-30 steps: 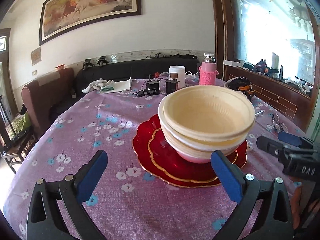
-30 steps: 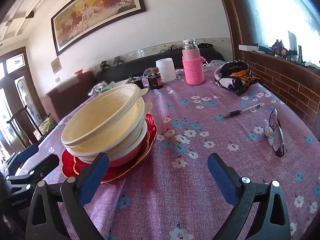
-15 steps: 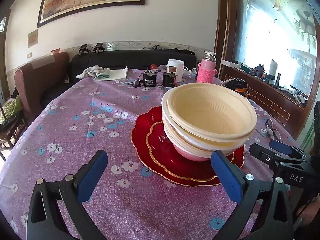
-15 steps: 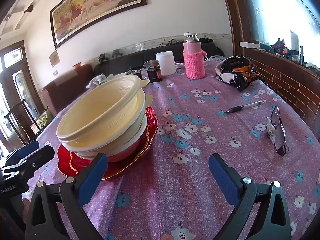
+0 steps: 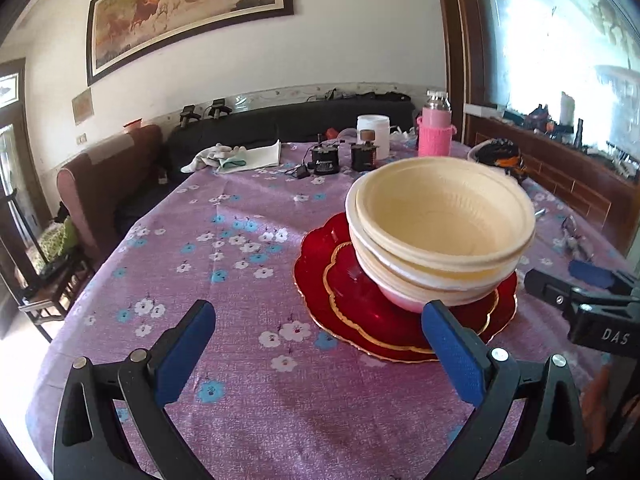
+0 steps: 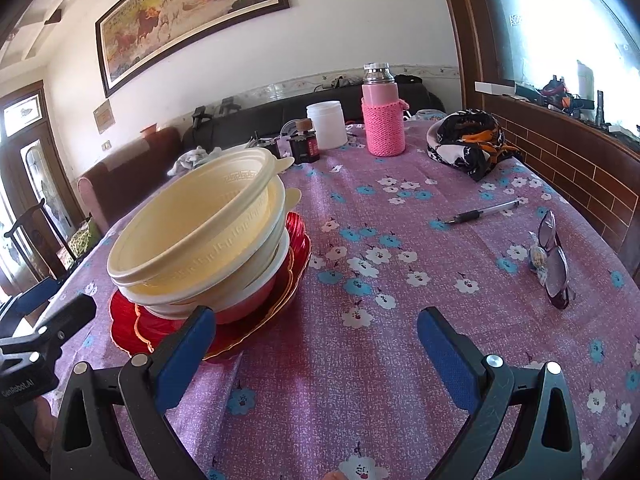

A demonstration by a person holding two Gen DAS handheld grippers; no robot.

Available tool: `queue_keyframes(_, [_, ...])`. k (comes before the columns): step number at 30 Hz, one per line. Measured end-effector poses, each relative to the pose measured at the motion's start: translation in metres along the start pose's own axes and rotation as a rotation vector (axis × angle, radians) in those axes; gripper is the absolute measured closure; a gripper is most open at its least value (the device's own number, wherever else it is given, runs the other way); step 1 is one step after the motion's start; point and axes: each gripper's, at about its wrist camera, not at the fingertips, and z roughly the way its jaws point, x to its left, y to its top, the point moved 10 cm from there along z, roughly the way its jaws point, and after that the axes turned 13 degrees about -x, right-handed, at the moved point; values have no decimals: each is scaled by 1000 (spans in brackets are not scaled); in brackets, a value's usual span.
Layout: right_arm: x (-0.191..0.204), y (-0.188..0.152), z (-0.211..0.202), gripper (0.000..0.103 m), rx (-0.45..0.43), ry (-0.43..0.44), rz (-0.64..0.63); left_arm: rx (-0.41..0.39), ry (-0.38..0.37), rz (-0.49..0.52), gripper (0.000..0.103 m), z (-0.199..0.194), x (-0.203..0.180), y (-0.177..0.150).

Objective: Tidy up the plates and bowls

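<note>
A stack of cream bowls (image 5: 440, 236) over a pink bowl sits on red scalloped plates (image 5: 344, 292) with gold rims, on the purple flowered tablecloth. The stack also shows in the right wrist view (image 6: 200, 236) on the red plates (image 6: 292, 268). My left gripper (image 5: 316, 348) is open and empty, near the front of the plates, a little left of them. My right gripper (image 6: 316, 352) is open and empty, just right of the stack. Each gripper shows at the edge of the other's view.
A pink-sleeved flask (image 6: 382, 120), a white jar (image 6: 326, 124), small dark jars (image 6: 306, 144) and a patterned cloth (image 6: 468, 144) stand at the far side. A pen (image 6: 482, 212) and glasses (image 6: 554, 260) lie at the right. A white cloth (image 5: 232, 156) lies far left.
Both views have shifted slightly; the stack of bowls and plates has stayed put. Both grippers remain open and empty.
</note>
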Motion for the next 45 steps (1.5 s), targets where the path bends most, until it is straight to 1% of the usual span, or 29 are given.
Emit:
queue_keyframes(2, [0,0,-1,1,-3,2,1,10,25,27,0,1,0,-1])
queue_keyframes(5, [0,1,-2,1,-8,5,3,8,64,42,0,0,4,-1])
queue_keyframes(13, [1,1,-3,1,-11,3,5,42,88,54,0,2,7,-6])
queue_keyframes(23, [1,1,-3,1,-6,0,8,73,89,47,0,6,11,-10])
queue_keyframes(45, [0,1,-2,1,-3,-1,11,94,87,45,0,9,13,-14])
